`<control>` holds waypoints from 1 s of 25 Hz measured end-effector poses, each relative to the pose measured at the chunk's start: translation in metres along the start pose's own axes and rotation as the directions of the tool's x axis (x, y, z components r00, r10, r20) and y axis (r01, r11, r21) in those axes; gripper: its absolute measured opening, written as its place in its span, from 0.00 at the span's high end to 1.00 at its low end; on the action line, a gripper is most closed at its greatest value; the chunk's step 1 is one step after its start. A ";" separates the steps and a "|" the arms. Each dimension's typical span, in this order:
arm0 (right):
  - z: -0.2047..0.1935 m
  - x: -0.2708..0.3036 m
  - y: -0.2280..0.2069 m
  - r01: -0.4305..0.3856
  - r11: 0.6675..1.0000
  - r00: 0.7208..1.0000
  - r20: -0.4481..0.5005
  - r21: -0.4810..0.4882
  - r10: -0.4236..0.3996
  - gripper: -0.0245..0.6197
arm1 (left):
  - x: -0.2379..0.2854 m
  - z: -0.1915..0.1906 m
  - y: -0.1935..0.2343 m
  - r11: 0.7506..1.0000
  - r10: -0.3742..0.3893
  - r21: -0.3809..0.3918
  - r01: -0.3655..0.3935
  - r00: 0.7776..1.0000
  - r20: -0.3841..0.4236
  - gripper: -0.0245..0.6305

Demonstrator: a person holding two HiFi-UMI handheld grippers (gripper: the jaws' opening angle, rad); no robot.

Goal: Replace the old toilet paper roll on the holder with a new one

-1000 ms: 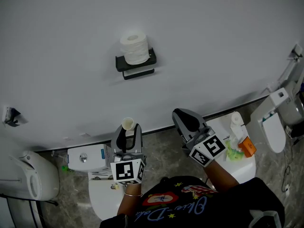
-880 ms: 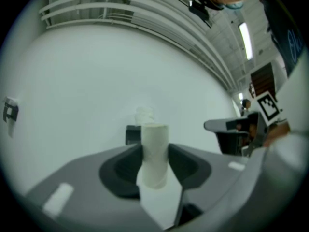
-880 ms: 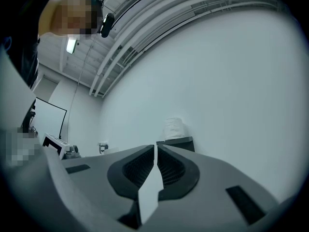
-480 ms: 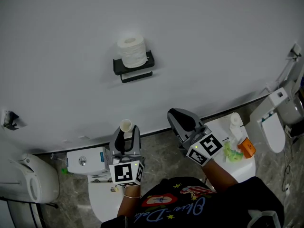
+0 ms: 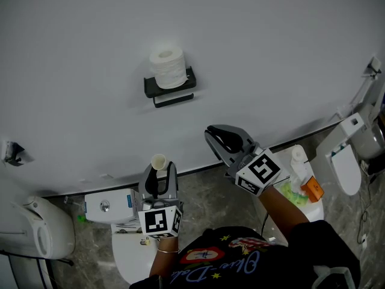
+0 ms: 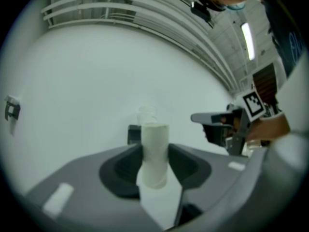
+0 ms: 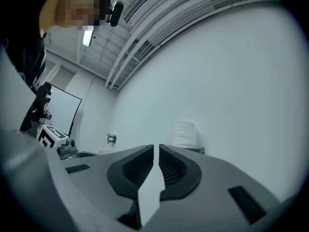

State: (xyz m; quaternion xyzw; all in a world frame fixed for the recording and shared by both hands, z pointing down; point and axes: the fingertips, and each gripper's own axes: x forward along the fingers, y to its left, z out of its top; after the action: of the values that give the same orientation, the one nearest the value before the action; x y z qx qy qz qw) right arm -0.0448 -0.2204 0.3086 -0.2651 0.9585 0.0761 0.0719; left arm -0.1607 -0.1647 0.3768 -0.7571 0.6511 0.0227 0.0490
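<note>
A full white toilet paper roll [image 5: 167, 67] stands upright on top of the black wall holder [image 5: 170, 87]; it also shows in the right gripper view, the roll [image 7: 185, 134] ahead on the wall. My left gripper [image 5: 158, 172] is shut on a bare cardboard tube [image 5: 159, 163], held upright between the jaws [image 6: 154, 153]. My right gripper [image 5: 217, 139] is shut with nothing in it [image 7: 156, 151], raised toward the wall, below and right of the holder.
A toilet cistern [image 5: 108, 202] is below the left gripper. On a white surface [image 5: 311, 210] at right stand a white bottle [image 5: 298, 159], an orange box [image 5: 313, 186] and a green item [image 5: 294, 191]. A second toilet [image 5: 347, 155] is at far right.
My right gripper has risen and moved left toward the wall, rolling a little. The left gripper with the tube has stayed put.
</note>
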 end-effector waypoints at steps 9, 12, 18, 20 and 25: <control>0.046 0.066 -0.020 -0.202 0.968 0.979 -0.052 -0.149 0.196 0.79 | 0.016 0.002 0.008 1.000 -0.002 -0.005 0.002 1.000 0.009 0.72; 0.052 0.093 -0.030 -0.257 0.922 0.964 -0.147 -0.289 0.222 0.78 | 0.023 0.002 0.015 1.000 0.005 -0.009 -0.005 1.000 0.008 0.72; 0.063 0.143 -0.050 -0.371 0.822 0.913 -0.330 -0.433 0.238 0.73 | 0.029 0.000 0.030 0.999 0.031 -0.019 -0.031 1.000 0.001 0.72; 0.060 0.157 -0.057 -0.426 0.779 0.877 -0.422 -0.460 0.231 0.71 | 0.029 -0.001 0.035 0.999 0.042 -0.023 -0.042 0.999 -0.002 0.72; 0.044 0.180 -0.067 -0.570 0.656 0.755 -0.630 -0.494 0.181 0.67 | 0.026 -0.003 0.050 0.997 0.074 -0.029 -0.075 0.997 -0.012 0.72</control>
State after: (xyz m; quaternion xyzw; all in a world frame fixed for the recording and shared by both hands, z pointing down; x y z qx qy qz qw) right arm -0.1581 -0.3586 0.2258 -0.0689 0.8816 0.3476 -0.3116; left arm -0.2064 -0.1984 0.3748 -0.7331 0.6787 0.0299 0.0333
